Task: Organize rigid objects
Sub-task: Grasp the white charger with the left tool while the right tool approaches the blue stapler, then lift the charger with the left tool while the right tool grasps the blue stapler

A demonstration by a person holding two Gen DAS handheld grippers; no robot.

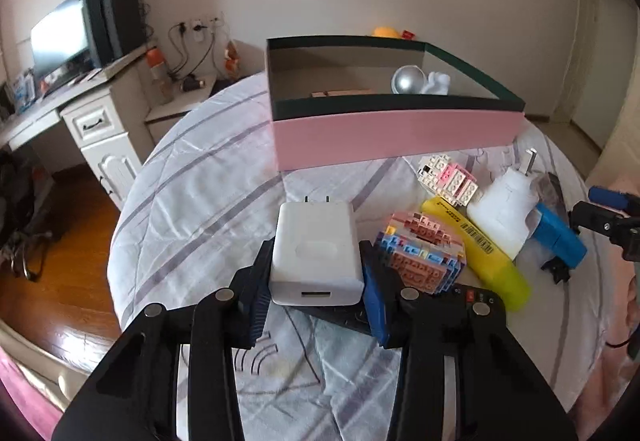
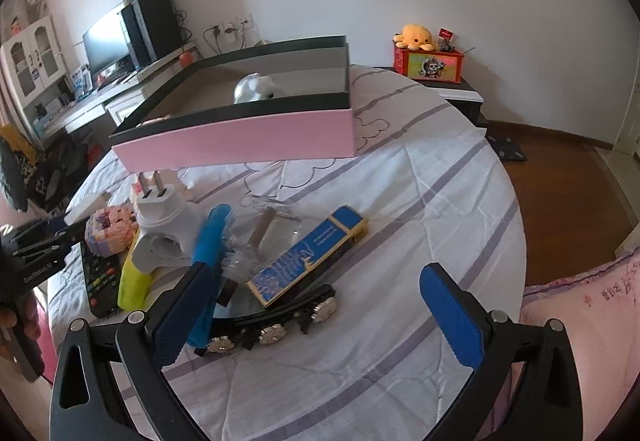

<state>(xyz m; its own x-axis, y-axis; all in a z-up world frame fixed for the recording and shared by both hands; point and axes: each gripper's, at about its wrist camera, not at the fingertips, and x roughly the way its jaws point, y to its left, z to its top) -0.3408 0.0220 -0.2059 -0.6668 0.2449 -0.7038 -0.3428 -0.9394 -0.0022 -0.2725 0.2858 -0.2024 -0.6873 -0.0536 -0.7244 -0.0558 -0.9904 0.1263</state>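
Observation:
My left gripper (image 1: 316,261) is shut on a white USB charger (image 1: 316,237), its blue pads pressing both sides just above the bed sheet. Right of it lie a pastel brick cube (image 1: 420,253), a yellow highlighter (image 1: 476,245), a white plug adapter (image 1: 504,209), a pink-white brick model (image 1: 448,181) and a black remote (image 1: 480,295). Behind stands the open pink box (image 1: 396,137) with a silver ball (image 1: 408,79) and a white figure (image 1: 438,83) inside. My right gripper (image 2: 316,273) is open over a blue and yellow carton (image 2: 312,253) and a black bar with silver discs (image 2: 276,329).
A blue-handled tool (image 2: 212,237) and crumpled clear plastic (image 2: 248,253) lie beside the adapter. A desk with a monitor (image 1: 60,37) stands to the left of the bed, a bedside cabinet with a yellow plush (image 2: 414,37) behind. Wooden floor (image 2: 572,193) runs beyond the bed's right edge.

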